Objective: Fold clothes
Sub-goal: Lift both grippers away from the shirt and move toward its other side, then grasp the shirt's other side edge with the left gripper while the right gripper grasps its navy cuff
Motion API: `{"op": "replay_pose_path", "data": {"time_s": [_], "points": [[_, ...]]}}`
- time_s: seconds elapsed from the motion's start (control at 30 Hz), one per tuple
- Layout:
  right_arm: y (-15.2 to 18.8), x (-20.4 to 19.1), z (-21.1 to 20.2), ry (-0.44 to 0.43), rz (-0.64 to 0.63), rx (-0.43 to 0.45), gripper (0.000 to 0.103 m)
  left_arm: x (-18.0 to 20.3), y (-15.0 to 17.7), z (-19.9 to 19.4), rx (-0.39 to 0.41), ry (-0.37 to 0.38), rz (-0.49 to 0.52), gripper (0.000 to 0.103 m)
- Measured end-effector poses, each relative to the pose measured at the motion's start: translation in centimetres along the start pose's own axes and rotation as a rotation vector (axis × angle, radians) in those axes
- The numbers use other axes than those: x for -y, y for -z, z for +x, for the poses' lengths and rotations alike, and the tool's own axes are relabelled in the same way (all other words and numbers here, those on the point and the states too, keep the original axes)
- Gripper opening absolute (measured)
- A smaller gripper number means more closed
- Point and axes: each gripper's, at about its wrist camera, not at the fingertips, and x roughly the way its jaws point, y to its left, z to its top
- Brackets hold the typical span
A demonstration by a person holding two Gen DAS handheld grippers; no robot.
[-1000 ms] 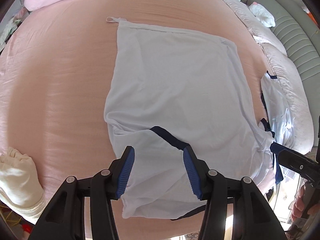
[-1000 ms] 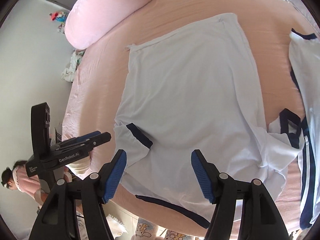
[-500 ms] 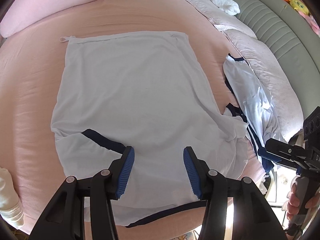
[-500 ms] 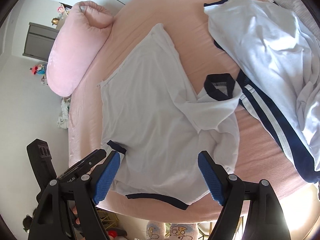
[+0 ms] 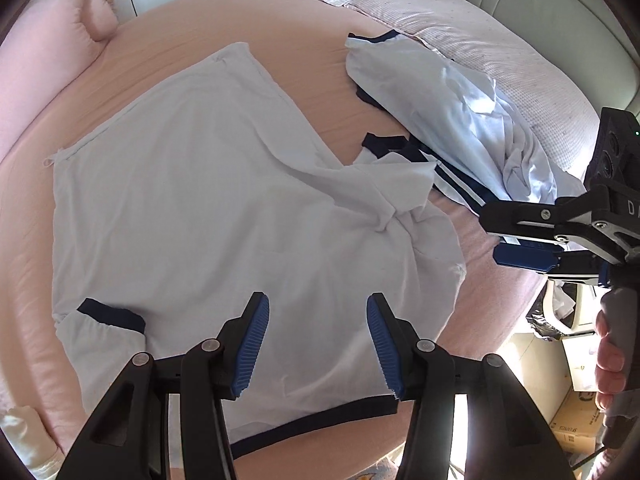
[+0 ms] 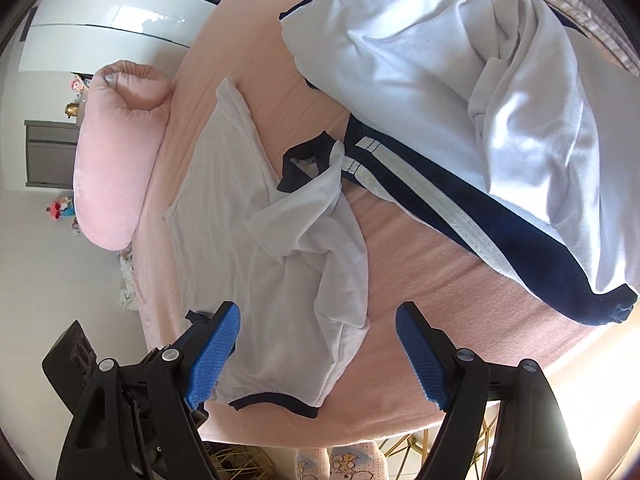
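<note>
Left wrist view
- White T-shirt (image 5: 224,216): thin soft knit with navy trim at sleeve cuff and hem; spread mostly flat on the bed, one sleeve and the collar end crumpled toward the right
- Bed (image 5: 312,64): round, covered in a smooth peach-pink sheet
- Left gripper (image 5: 316,344): black frame, ribbed blue pads; jaws parted and nothing between them, poised above the shirt's lower part
- Clothes pile (image 5: 460,120): rumpled pale blue-white fabric over a navy garment with white stripes, just right of the shirt
- Right gripper (image 5: 528,236): seen side-on at the right edge, a hand (image 5: 612,360) below it
- Quilted blanket (image 5: 460,28): pale, dotted texture, behind the pile

Right wrist view
- White T-shirt (image 6: 264,264): foreshortened, navy collar band bunched at its near-top, folds at the sleeve
- Right gripper (image 6: 318,356): textured blue pads spread wide, released, holding nothing, over the shirt's edge and bare sheet
- Clothes pile (image 6: 460,100): glossy creased fabric, navy striped band along its lower side
- Pink bolster pillow (image 6: 116,164): plump, cylindrical, at the bed's far-left rim
</note>
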Motion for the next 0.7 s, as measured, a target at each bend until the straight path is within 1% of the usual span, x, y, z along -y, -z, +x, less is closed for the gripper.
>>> {"op": "replay_pose_path", "data": {"time_s": [0.1, 0.13, 0.2, 0.23, 0.3, 0.37, 0.43, 0.57, 0.63, 0.67, 0.7], "points": [[0.1, 1.6, 0.9, -0.086, 0.065, 0.005, 0.08, 0.6, 0.2, 0.6, -0.014, 0.067, -0.006, 0.048], [0.2, 2.0, 1.3, -0.12, 0.086, 0.003, 0.08, 0.8, 0.3, 0.7, -0.014, 0.074, -0.002, 0.048], [0.3, 2.9, 2.2, -0.183, 0.124, -0.001, 0.08, 1.5, 0.4, 0.9, -0.004, 0.06, 0.023, 0.048], [0.4, 3.2, 2.5, -0.199, 0.131, 0.0, 0.08, 1.8, 0.5, 1.1, 0.002, 0.046, 0.04, 0.048], [0.4, 3.5, 2.9, -0.212, 0.134, 0.02, 0.08, 2.6, 0.6, 1.6, 0.004, 0.045, 0.066, 0.048], [0.4, 3.6, 3.2, -0.221, 0.125, 0.037, 0.08, 3.0, 0.8, 2.2, -0.016, 0.102, 0.05, 0.048], [0.5, 3.5, 3.4, -0.224, 0.112, 0.047, 0.08, 3.1, 1.0, 2.5, -0.017, 0.144, 0.035, 0.048], [0.5, 3.5, 3.7, -0.214, 0.087, 0.054, 0.078, 3.3, 1.1, 2.5, 0.01, 0.133, 0.047, 0.048], [0.5, 3.6, 4.0, -0.176, 0.072, 0.047, 0.066, 3.3, 1.0, 2.4, 0.013, 0.147, 0.04, 0.048], [0.6, 3.7, 4.1, -0.157, 0.064, 0.044, 0.059, 3.3, 1.1, 2.2, 0.014, 0.169, 0.036, 0.048], [0.7, 3.7, 4.1, -0.137, 0.054, 0.045, 0.05, 3.4, 1.1, 2.0, 0.015, 0.186, 0.036, 0.048]]}}
